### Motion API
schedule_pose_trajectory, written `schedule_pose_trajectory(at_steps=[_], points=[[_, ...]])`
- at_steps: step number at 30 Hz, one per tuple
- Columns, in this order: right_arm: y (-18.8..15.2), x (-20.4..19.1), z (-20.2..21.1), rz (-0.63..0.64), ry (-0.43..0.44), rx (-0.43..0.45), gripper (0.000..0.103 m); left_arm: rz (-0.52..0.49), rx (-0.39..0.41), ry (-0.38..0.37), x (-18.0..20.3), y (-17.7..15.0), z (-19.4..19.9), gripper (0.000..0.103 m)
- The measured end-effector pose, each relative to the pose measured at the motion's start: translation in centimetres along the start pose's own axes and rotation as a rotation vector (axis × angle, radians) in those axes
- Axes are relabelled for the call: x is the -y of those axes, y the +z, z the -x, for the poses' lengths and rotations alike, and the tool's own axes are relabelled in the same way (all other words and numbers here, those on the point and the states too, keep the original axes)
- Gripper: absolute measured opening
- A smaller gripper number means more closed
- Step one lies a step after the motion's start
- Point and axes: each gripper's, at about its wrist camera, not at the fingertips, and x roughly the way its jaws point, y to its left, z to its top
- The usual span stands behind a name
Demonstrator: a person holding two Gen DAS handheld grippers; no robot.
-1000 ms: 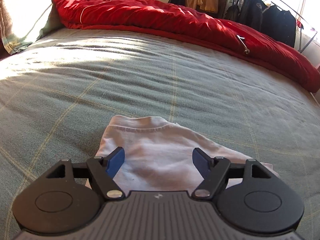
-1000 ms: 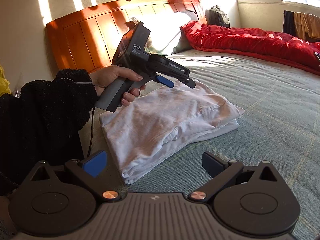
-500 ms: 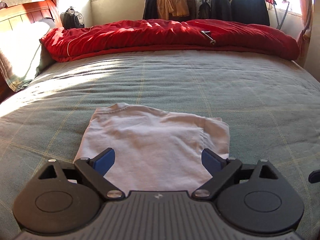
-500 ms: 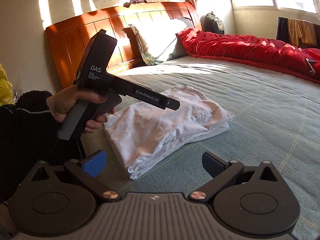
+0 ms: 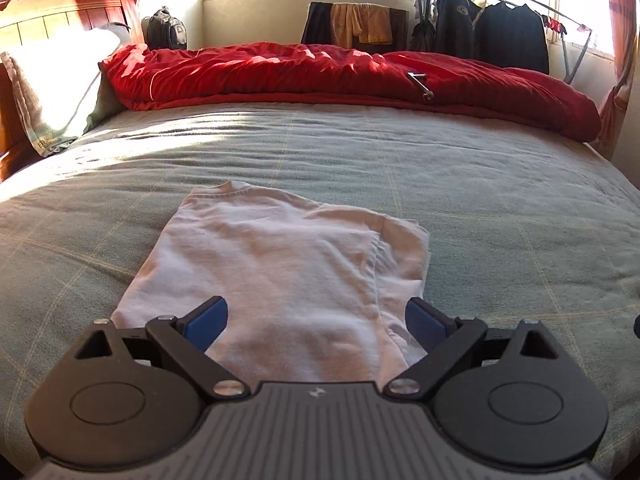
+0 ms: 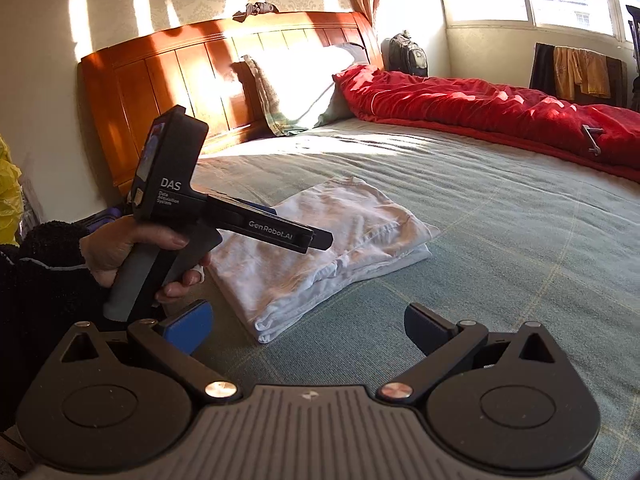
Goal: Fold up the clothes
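Your left claw (image 5: 316,322) is wide open and holds nothing. It hangs just over the near edge of the white shirt (image 5: 288,268). The shirt is folded into a flat, neat stack and lies on the bed (image 5: 500,208), on the green checked cover. One blue pad (image 5: 208,320) sits over the shirt's left side, and the other pad sits by its right edge. You cannot tell if the pads touch the cloth.

Your right claw (image 6: 308,328) is wide open too, with nothing in it. It is above the bed cover, near the closest corner of the shirt but apart from it. From this side you can see your left hand (image 6: 136,248) gripping the handle of the left claw tool, with a fuzzy black sleeve (image 6: 44,272) at the wrist. The tool's nose points out over the shirt.

A red quilt (image 5: 352,76) is bunched up along the far side of the bed. A white pillow (image 6: 304,80) leans on the wooden headboard (image 6: 168,76). Dark clothes hang on a rack (image 5: 492,28) by the window.
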Motion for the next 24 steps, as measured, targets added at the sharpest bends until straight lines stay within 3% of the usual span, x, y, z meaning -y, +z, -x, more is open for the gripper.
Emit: schedule_pose_trajectory(at_steps=[6,10,16,24], points=[[-0.3,-0.2,1.0,-0.011,0.005,0.009,0.103,-0.005,0.151,0.057,2.4,-1.9,6.3,0.102],[-0.5,-0.1,1.7,-0.032,0.0,0.009,0.103,0.065,0.095,0.027,3.2,-3.3,8.3,0.102],[-0.7,-0.7,2.8,-0.016,-0.039,0.022,0.103,0.197,0.107,0.173,3.4,-5.5,12.1,0.102],[-0.2,-2.3,2.6,0.034,-0.09,-0.003,0.103,0.322,0.024,0.205,3.1,-7.1,14.8,0.102]])
